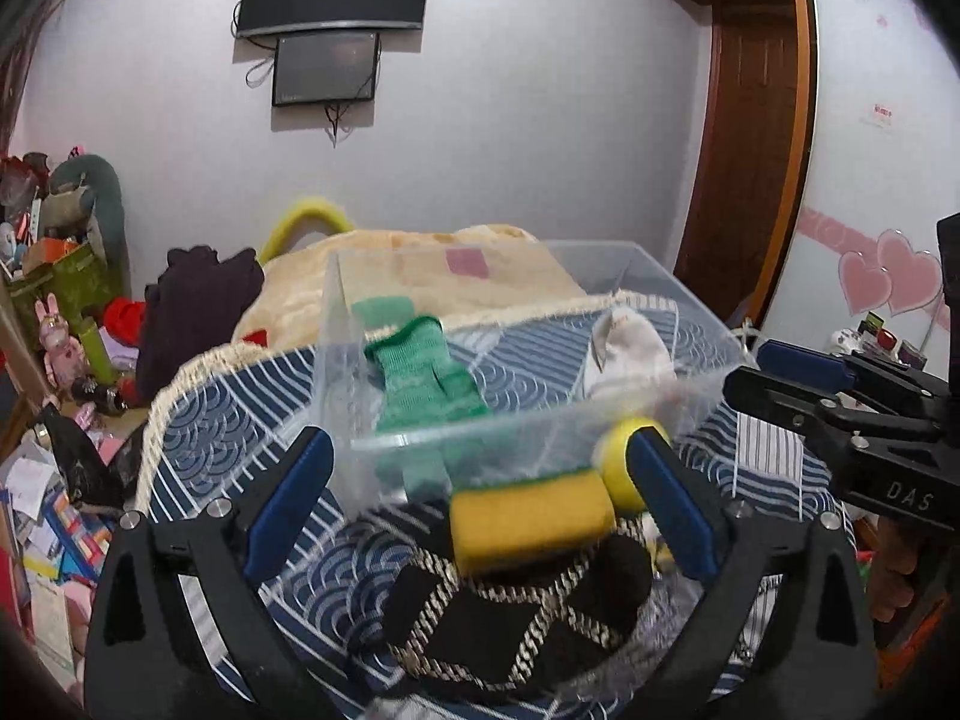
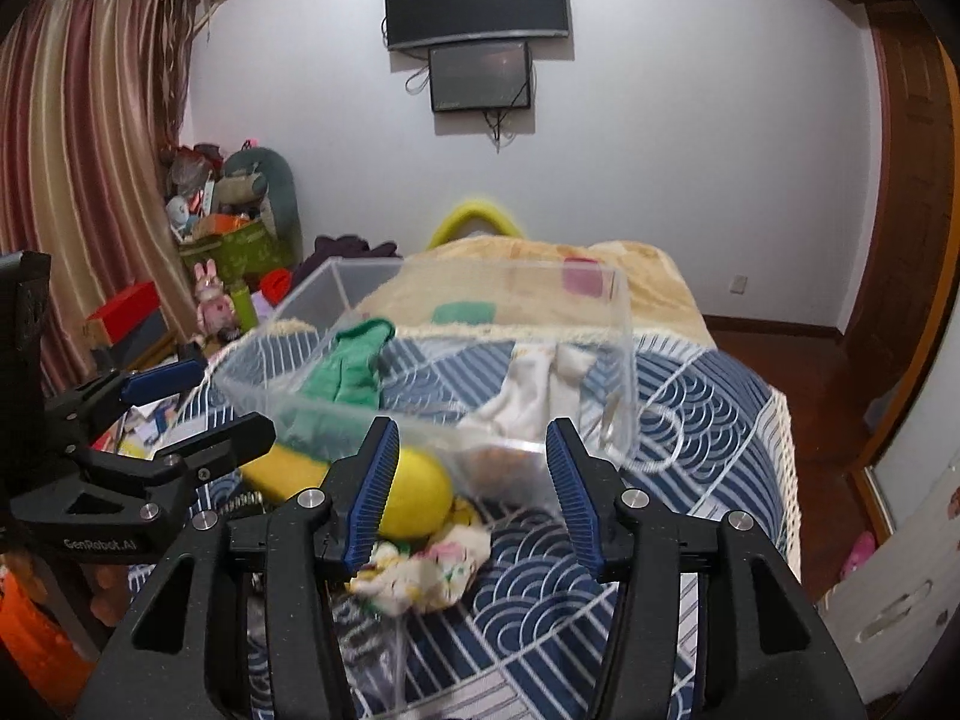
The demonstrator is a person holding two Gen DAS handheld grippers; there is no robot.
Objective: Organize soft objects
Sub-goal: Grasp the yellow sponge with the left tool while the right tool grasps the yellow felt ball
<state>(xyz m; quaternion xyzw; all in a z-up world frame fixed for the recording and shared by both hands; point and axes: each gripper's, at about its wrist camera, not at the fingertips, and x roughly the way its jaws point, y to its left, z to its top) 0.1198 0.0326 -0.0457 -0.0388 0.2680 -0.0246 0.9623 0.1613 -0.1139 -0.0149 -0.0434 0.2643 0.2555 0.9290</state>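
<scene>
**Inspector:** State the pose of each hand-held gripper.

**Technician:** The left hand-held gripper (image 1: 480,492) is level and aimed at the near wall of the clear plastic bin (image 1: 540,420); its blue-padded fingers stand wide apart and hold nothing. A yellow-and-green sponge (image 1: 531,519) lies between them on the patterned blue cloth (image 1: 228,426), near the right pad. The right hand-held gripper (image 2: 474,492) points at the same bin from the other side, jaws also apart and empty. A yellow ball (image 2: 420,495) sits just beside its left pad; contact cannot be confirmed.

**Inspector:** Location of the soft objects?

**Technician:** Inside the bin: a green knit glove (image 1: 420,378) draped over the left side, and a white cloth item (image 1: 630,354) at the right. Outside, in front of the bin: the sponge, the ball, a black sock with a chain-pattern (image 1: 510,618), and a crumpled floral cloth (image 2: 420,570).

**Inspector:** Limits of visibility?

**Technician:** The bin's near wall is blurred, so what lies on its floor at the front is hard to make out. The sock's lower end is cut off by the left gripper body. Whether the support under the cloth is a table or a bed cannot be told. The right gripper's holder is visible only as a partial hand (image 1: 900,570) at the frame edge.
</scene>
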